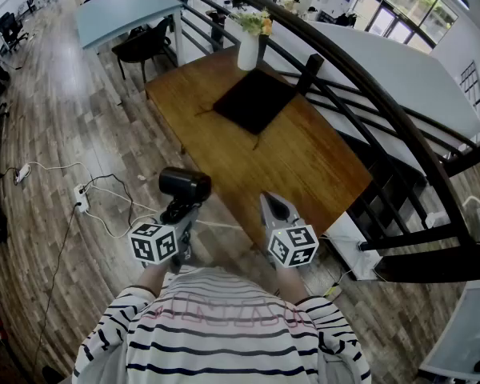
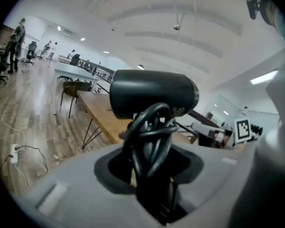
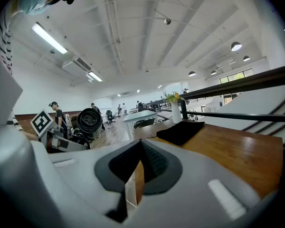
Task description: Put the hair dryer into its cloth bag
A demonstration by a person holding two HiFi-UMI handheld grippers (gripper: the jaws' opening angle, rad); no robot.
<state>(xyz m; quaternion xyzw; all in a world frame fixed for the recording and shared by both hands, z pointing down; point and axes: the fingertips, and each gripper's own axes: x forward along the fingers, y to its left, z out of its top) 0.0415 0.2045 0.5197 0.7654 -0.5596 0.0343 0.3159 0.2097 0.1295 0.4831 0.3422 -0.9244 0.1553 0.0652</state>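
My left gripper [image 1: 178, 212] is shut on the handle of a black hair dryer [image 1: 184, 185], held upright over the floor short of the table. In the left gripper view the hair dryer [image 2: 152, 96] fills the middle, its cord [image 2: 149, 137] looped round the handle between the jaws. My right gripper [image 1: 274, 208] is shut and holds nothing, just beside the table's near corner. The black cloth bag [image 1: 256, 100] lies flat on the far part of the wooden table [image 1: 304, 166]. The right gripper view shows the bag [image 3: 180, 132] ahead and the hair dryer [image 3: 89, 122] to the left.
A white vase with flowers [image 1: 250, 45] stands behind the bag at the table's far edge. A dark railing [image 1: 360, 94] runs along the table's right side. A power strip and cables [image 1: 82, 200] lie on the wood floor at the left. A chair [image 1: 144, 46] stands beyond.
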